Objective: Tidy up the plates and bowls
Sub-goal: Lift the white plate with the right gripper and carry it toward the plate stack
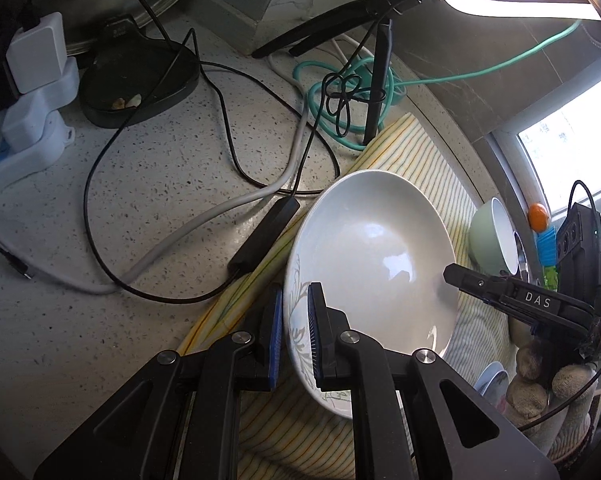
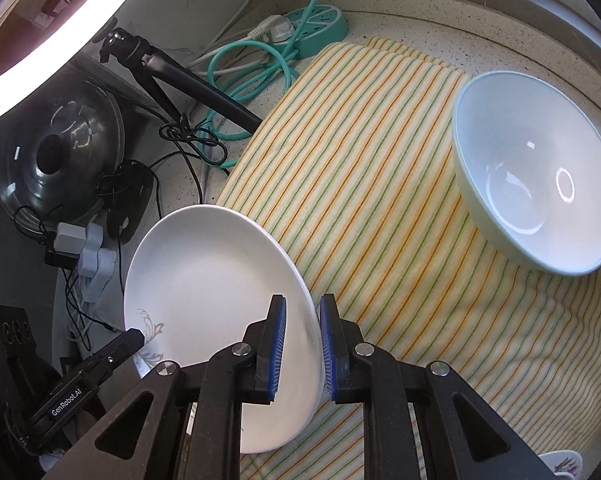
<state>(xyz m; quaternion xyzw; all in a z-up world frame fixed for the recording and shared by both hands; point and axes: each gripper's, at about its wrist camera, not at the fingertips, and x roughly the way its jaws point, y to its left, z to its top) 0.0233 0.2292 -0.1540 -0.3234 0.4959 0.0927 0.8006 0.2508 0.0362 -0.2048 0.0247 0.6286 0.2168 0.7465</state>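
Note:
A white plate with a grey leaf print is held tilted above the striped cloth. My left gripper is shut on its near rim, blue pads on either side. The right gripper pinches the opposite rim. In the right wrist view the same plate sits between the pads of my right gripper, shut on its edge, and the left gripper bites the printed rim at lower left. A pale green bowl rests on the cloth at the right, also visible as the green bowl.
Cables, a white power strip and a tripod crowd the speckled counter left of the cloth. A teal power strip lies behind it, a pot lid at the left. A small patterned bowl sits under the gloved hand.

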